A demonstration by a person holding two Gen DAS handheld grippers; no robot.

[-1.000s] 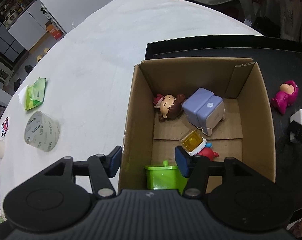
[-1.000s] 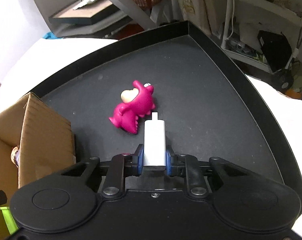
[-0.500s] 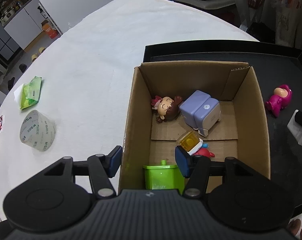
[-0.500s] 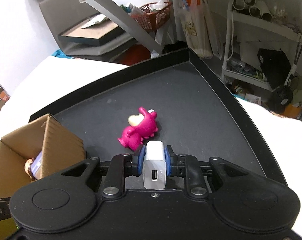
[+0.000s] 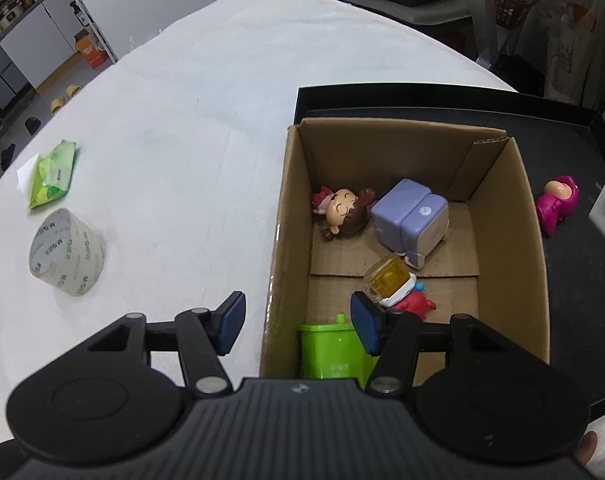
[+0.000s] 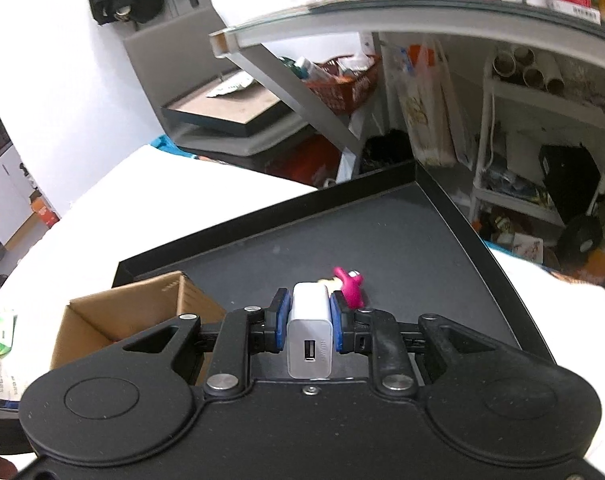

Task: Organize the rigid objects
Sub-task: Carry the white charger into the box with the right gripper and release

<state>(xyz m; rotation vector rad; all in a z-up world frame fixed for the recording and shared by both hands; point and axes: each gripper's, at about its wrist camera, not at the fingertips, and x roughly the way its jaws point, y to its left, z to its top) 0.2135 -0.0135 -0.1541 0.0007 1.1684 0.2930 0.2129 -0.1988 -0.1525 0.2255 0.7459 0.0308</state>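
White charger (image 6: 309, 334) clamped in R gripper (image 6: 308, 322), L gripper (image 5: 296, 318) agape straddling box wall (image 5: 276, 248).

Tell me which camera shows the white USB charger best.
The right wrist view: the white USB charger fills the centre, clamped in the right gripper, port facing the camera. The left wrist view catches only a white sliver at its right edge.

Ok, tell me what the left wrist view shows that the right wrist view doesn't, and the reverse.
Left wrist only: the box's contents, a lilac cube-shaped toy, a brown-haired doll figure, a lime green bin, and a clear tape roll on the white table.
Right wrist only: the white USB charger's port face, clamped in the right gripper.
Both: the cardboard box, magenta toy figure, black tray.
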